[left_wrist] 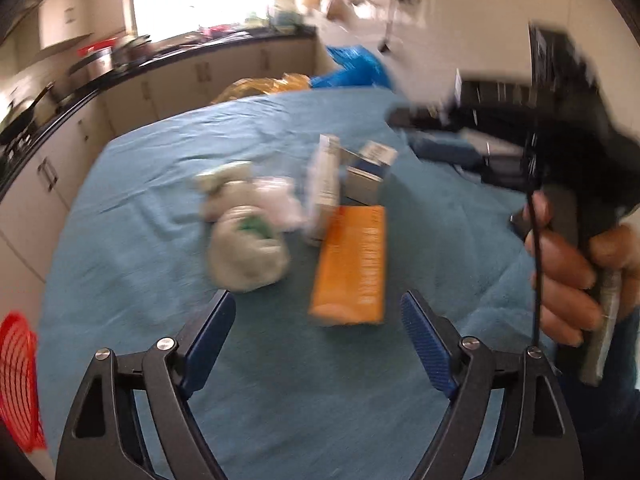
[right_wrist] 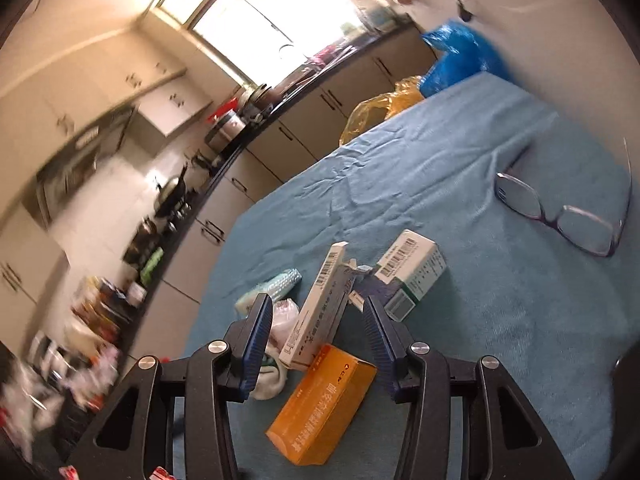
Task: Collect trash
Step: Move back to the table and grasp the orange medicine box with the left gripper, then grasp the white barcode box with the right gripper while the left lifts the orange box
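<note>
A pile of trash lies on the blue tablecloth [left_wrist: 132, 240]: an orange box [left_wrist: 352, 264], a tall white box [left_wrist: 325, 188], a small white and green box [left_wrist: 370, 172] and crumpled white wrappers [left_wrist: 244, 236]. My left gripper [left_wrist: 318, 312] is open and empty, just short of the orange box. In the right wrist view the right gripper [right_wrist: 318, 320] is open above the white box [right_wrist: 316, 312], with the orange box [right_wrist: 320, 404] below it and the green box [right_wrist: 414, 270] to the right. The right gripper's body also shows in the left wrist view [left_wrist: 560, 140], blurred.
A pair of glasses [right_wrist: 568, 208] lies on the cloth to the right. A red mesh basket [left_wrist: 18, 376] is at the left table edge. Yellow [right_wrist: 380, 112] and blue [right_wrist: 456, 56] bags sit past the far edge. A kitchen counter [right_wrist: 224, 168] runs along the left.
</note>
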Motion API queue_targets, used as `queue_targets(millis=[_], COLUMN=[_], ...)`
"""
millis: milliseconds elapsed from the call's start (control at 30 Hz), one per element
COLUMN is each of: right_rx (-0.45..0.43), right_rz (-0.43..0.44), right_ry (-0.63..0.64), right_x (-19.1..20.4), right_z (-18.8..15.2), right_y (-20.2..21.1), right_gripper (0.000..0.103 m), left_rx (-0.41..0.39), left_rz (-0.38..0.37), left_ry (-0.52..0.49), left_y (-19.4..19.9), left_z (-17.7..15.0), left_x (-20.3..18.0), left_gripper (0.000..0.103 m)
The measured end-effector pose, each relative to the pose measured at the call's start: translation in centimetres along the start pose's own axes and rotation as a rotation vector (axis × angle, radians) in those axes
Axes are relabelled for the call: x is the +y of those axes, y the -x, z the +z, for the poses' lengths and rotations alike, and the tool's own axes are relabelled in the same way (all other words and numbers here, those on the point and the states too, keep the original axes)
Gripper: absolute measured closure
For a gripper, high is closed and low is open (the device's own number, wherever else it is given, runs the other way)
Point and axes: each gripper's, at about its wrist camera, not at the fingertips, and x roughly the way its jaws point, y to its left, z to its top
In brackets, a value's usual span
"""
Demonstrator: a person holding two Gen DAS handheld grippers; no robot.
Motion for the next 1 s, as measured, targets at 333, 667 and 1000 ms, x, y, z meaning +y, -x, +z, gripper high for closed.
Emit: queue_targets(millis=[333,667,1000], right_rx=[-0.063,-0.046,0.095], right_rz=[-0.005,-0.008,-0.004], right_ry=[-0.090,-0.105,0.007], right_x=[-1.8,-2.4,0.8], right_z=[0.6,0.6,-1.1], right_y=[1.7,1.3,-3.3], right_gripper=[0.051,0.051,0.050], left_rx=[0.085,0.058,-0.095], left_rz=[0.066,-0.014,-0.010], left_ry=[-0.056,0.034,0.158], left_y=[-6.2,-5.4,1.8], left_z=[1.8,0.3,-3.4], left_x=[-3.1,-1.5,3.9], left_gripper=[0.021,0.057,0.057])
